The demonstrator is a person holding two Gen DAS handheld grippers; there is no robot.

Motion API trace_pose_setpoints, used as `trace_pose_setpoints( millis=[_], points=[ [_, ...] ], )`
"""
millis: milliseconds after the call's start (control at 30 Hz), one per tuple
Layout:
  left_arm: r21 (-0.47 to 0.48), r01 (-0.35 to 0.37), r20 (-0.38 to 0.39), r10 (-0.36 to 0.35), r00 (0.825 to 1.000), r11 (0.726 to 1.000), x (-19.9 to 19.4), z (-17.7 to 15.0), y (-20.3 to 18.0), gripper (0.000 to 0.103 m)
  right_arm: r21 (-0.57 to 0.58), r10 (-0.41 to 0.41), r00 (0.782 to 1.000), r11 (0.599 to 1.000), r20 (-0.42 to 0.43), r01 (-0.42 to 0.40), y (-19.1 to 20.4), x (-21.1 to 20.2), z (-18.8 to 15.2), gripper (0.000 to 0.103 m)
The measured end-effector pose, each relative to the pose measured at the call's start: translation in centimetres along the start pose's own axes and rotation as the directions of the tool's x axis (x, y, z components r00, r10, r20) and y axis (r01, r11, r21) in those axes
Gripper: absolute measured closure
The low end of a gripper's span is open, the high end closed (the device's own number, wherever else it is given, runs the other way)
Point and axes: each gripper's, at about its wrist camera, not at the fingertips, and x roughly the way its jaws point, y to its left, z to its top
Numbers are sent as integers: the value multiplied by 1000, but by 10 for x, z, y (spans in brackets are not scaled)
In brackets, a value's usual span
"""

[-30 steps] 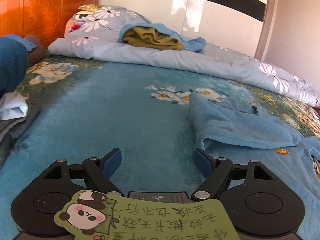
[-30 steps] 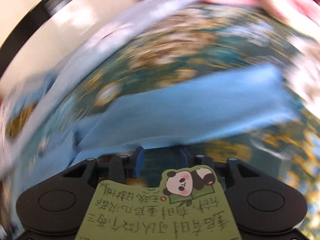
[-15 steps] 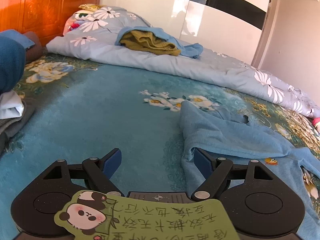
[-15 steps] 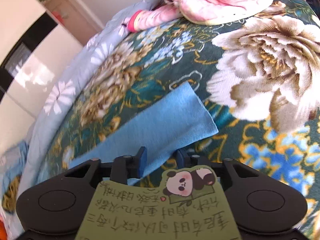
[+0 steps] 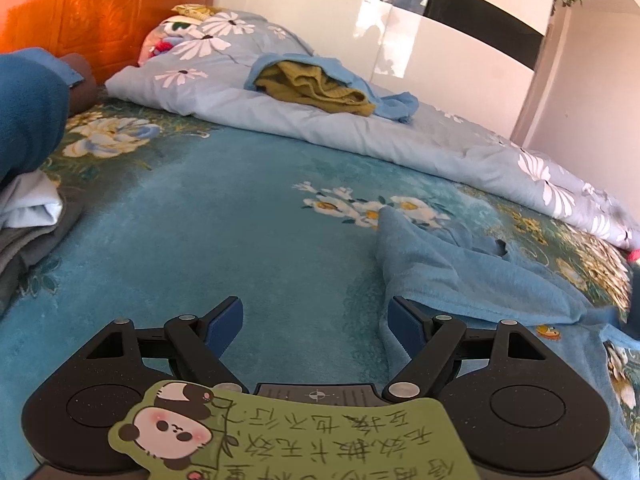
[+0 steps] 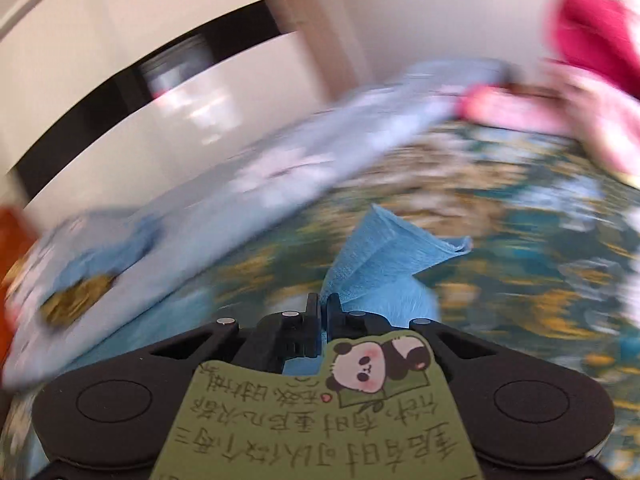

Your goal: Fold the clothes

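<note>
A light blue garment [image 5: 472, 276] lies rumpled on the teal floral bedspread [image 5: 224, 232], to the right in the left wrist view. My left gripper [image 5: 316, 324] hovers open just above the bedspread; its right finger sits at the garment's near edge and nothing is between the pads. In the blurred right wrist view my right gripper [image 6: 323, 304] is shut on a corner of the same light blue garment [image 6: 384, 252], and the cloth rises in a fold from between the jaws, lifted off the bed.
A pale floral duvet [image 5: 360, 128] runs along the far side, with an olive and blue heap of clothes [image 5: 320, 88] on it. Folded clothes [image 5: 28, 216] lie at the left edge, by a wooden headboard [image 5: 80, 8]. Pink bedding [image 6: 592, 92] lies far right.
My right gripper has closed on the edge of the blue garment and swung up and sideways with it. The left gripper has stayed open and nearly still.
</note>
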Motion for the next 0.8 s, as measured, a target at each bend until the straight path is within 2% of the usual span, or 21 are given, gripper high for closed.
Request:
trace_pose_setpoints(
  millis=[100,167,300,400,500,600,667,700,800],
  points=[
    [-38,5,-3,-5,1000,999,-1,1,4,25,-86,105,993,990,-55,-109,57,19,-14,99],
    [-54,10,-2,-10,1000,998,-3,3,7,25,-149,171,980,971,-101,-185,95,30,-29,99],
    [-83,18,2,-17,1000,996,-6,6,15,25,-238,279,938,915,-208,-325,159,39,-66,99],
    [-99,22,3,-22,1000,995,-7,7,17,25,-317,301,902,862,-309,-396,196,43,-98,99],
    [-110,31,3,-31,1000,993,-7,7,18,25,-368,271,888,835,-371,-409,211,42,-122,93],
    [-111,50,0,-50,999,993,-5,7,14,25,-393,260,878,817,-402,-421,214,39,-128,85],
    [-113,66,-2,-67,998,991,-3,8,10,25,-402,269,876,807,-401,-432,214,29,-129,64],
    [-114,80,0,-80,997,990,-2,8,7,25,-402,274,873,804,-403,-438,211,24,-127,61],
    [-108,130,7,-130,992,986,3,12,-4,24,-409,284,881,802,-379,-435,200,11,-118,60]
  ],
)
